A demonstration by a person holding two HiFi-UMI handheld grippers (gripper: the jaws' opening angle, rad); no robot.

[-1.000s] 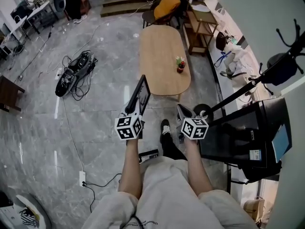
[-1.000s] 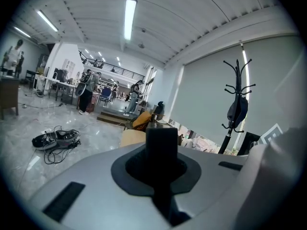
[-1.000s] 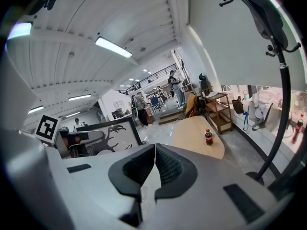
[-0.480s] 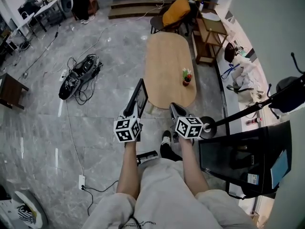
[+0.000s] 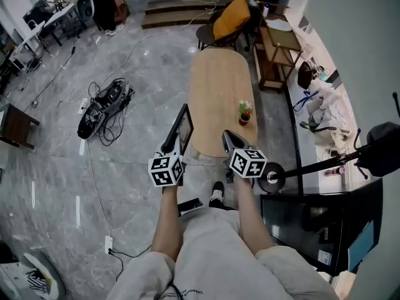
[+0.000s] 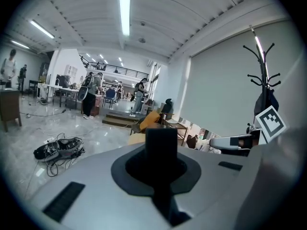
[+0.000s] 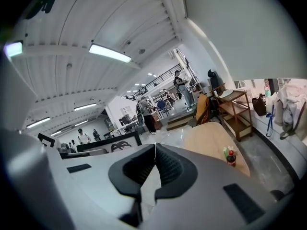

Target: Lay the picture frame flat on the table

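Two tools, carrying step: left tool (image 5: 169, 149) clamped on the picture frame (image 5: 182, 127), which stands on edge just ahead of it; right tool (image 7: 154, 149) alongside, closed and empty; next, likely reach the bench (image 5: 215, 86) ahead and tip the frame flat.

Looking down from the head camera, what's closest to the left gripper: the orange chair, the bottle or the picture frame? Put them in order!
1. picture frame, gripped by the left gripper, sticking forward.
2. bottle, ahead to the right, on the wooden table.
3. orange chair, far ahead, beyond the table's far end.
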